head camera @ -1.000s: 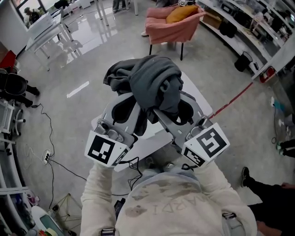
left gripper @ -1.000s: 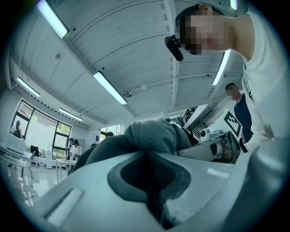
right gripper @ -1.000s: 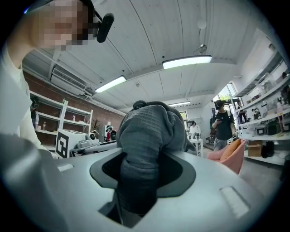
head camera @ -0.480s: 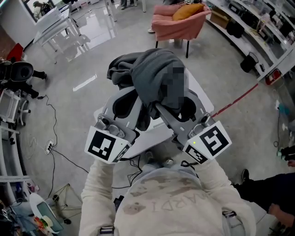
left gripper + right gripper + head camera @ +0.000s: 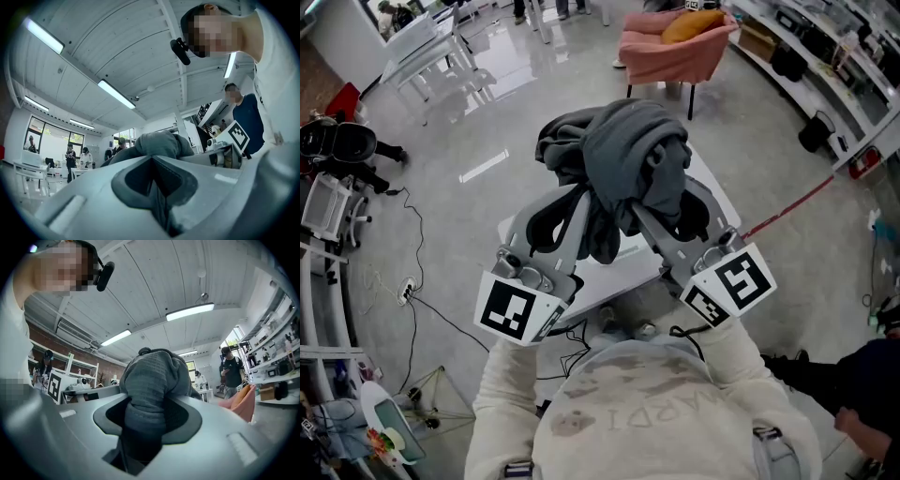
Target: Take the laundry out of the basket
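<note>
**Task item.** The laundry is one grey garment [image 5: 628, 159], bunched into a thick, rounded wad. The cloth is mid-grey with darker folds. In the right gripper view [image 5: 150, 376] its surface shows a fine ribbed knit. A darker tail of the fabric hangs from the wad toward 6 o'clock, between the two tools.

**Location.** In the head view the garment sits just toward 12 o'clock of centre, held in the air above a white table [image 5: 619, 281]. A pink armchair [image 5: 670, 56] with an orange cushion [image 5: 692, 25] stands on the floor at 12 o'clock, well apart from the garment.

**Left gripper** [image 5: 584, 204]. It reaches in from 7 o'clock. In its own view [image 5: 157, 180] the jaws are pressed together, with a thin dark fold of the garment [image 5: 157, 143] pinched in the seam. The main wad rests over the jaw tips.

**Right gripper** [image 5: 645, 214]. It reaches in from 5 o'clock. In its own view [image 5: 143, 425] the jaws are clamped on a thick roll of the garment that fills the gap between them.
</note>
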`<state>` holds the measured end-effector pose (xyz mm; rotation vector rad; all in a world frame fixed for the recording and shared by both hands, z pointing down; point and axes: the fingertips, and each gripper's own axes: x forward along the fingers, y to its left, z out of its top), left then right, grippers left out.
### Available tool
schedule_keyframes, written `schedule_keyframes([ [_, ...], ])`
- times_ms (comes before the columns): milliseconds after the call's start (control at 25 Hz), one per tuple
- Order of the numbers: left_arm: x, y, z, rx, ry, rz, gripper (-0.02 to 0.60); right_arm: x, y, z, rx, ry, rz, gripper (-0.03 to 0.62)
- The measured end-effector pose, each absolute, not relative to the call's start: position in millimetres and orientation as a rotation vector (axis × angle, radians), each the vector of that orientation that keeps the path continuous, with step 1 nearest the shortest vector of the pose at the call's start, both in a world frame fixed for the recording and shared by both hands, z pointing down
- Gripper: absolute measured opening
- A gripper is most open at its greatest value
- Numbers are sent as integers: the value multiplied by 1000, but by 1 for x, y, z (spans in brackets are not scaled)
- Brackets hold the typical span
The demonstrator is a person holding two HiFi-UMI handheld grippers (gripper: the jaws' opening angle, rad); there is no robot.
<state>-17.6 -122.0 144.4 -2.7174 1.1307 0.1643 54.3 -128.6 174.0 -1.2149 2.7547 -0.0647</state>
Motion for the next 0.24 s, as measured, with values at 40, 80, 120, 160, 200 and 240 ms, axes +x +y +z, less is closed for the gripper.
schedule_keyframes([
  [40,-18,-122,145,-2719,1133,165,5,53,-129,174,-1215,2754,-63,198],
  [80,-19,-121,145,-2722,1136,166,5,52,-129,173,-1215,2753,-63,198],
  [120,-19,-121,146,-2726,1138,167,5,52,-129,173,-1215,2752,-62,198],
  [160,-19,-120,147,-2730,1140,167,5,51,-128,173,-1214,2751,-62,198],
  [200,-19,-119,148,-2734,1141,166,5,51,-127,172,-1212,2749,-62,198],
  [240,-19,-118,149,-2738,1143,166,5,51,-127,172,-1211,2747,-61,198],
])
